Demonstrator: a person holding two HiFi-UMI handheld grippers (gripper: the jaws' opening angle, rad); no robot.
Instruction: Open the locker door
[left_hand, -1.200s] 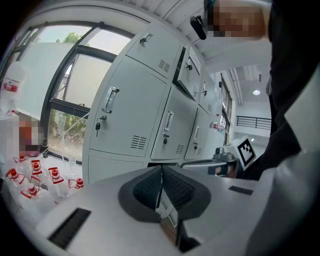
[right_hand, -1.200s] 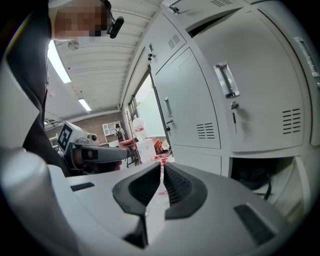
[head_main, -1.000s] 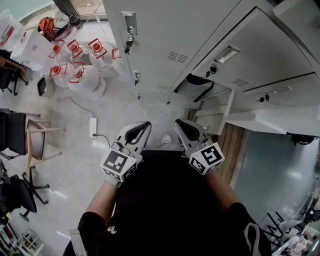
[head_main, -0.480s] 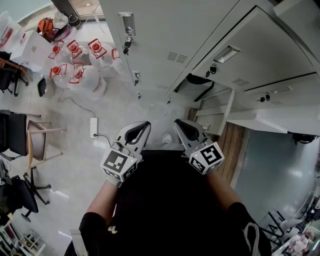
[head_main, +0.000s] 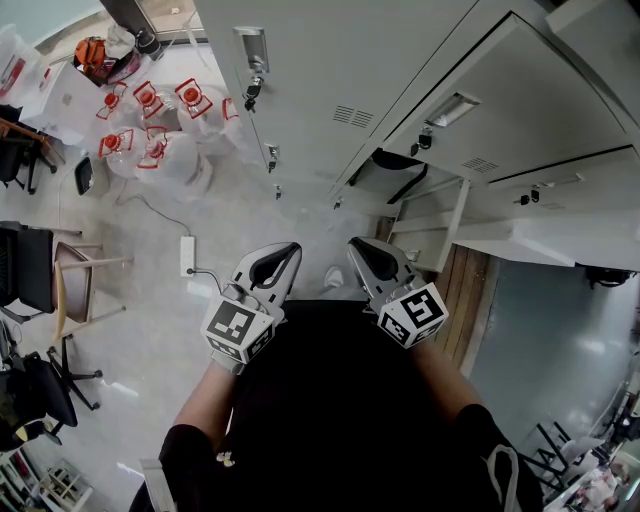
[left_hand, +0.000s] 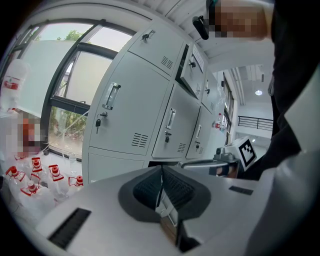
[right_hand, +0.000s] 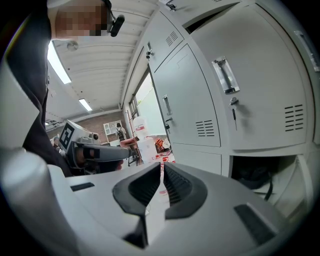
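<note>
A bank of pale grey lockers (head_main: 330, 70) fills the top of the head view. One closed locker door (left_hand: 127, 107) carries a chrome handle (left_hand: 111, 96) with a key below it. In the right gripper view another closed door (right_hand: 250, 85) shows its handle (right_hand: 223, 75). Both grippers hover near my body, well short of the lockers. My left gripper (head_main: 292, 248) (left_hand: 161, 168) is shut and empty. My right gripper (head_main: 356, 244) (right_hand: 162, 165) is also shut with nothing in it.
A low compartment (right_hand: 260, 175) stands open with a dark bag inside. Water jugs with red caps (head_main: 150, 110) crowd the floor at the upper left. A power strip (head_main: 186, 254), a wooden chair (head_main: 75, 285) and an office chair (head_main: 40, 390) sit to the left.
</note>
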